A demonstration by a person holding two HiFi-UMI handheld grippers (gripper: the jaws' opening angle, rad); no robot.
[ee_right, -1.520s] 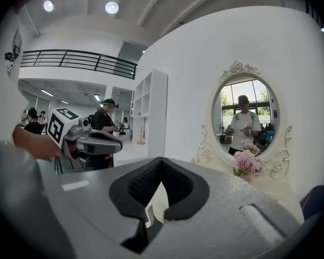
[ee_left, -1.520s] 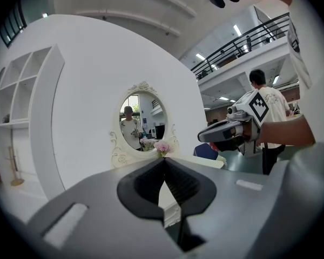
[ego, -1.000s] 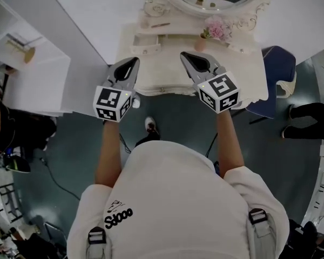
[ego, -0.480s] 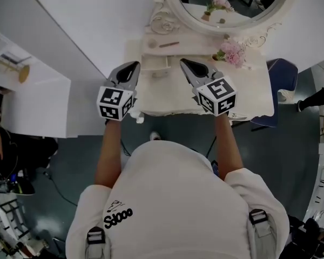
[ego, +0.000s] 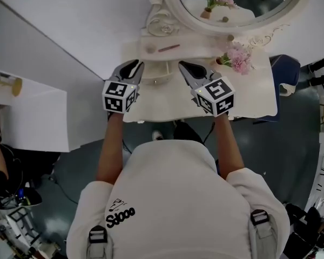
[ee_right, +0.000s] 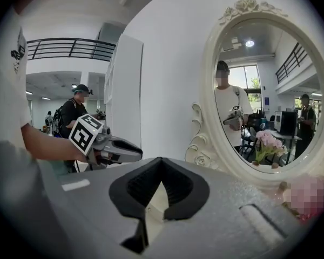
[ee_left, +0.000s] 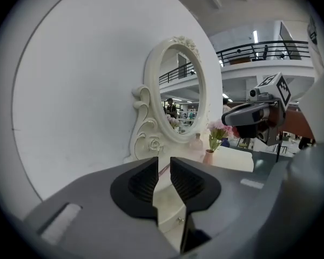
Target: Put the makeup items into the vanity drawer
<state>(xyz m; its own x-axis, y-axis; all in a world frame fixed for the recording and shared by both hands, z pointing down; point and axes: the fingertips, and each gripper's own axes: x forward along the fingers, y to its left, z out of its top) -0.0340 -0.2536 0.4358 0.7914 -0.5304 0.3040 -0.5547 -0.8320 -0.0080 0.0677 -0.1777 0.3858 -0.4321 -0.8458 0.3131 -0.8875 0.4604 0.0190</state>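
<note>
The cream vanity (ego: 248, 104) stands against the wall under its oval mirror (ego: 232, 4). On its raised shelf lie a thin pink-brown makeup pencil (ego: 169, 48) and a small round item (ego: 150, 49). Below the shelf the small drawer (ego: 157, 80) looks closed; its knob (ee_left: 178, 219) shows between my left jaws. My left gripper (ego: 135, 66) (ee_left: 164, 163) hovers over the tabletop's left part, its jaws opening with nothing between them. Over the middle of the tabletop my right gripper (ego: 183, 66) (ee_right: 161, 163) is shut and empty.
A pink flower vase (ego: 235, 58) stands at the shelf's right end, and a small bottle (ego: 230, 38) sits near the mirror base. A blue chair (ego: 286, 72) is to the vanity's right and a white shelf unit (ego: 27, 112) to its left.
Both grippers have moved forward over the vanity top, which now lies closer under the head view. The left jaws have parted slightly; the right jaws stay shut.
</note>
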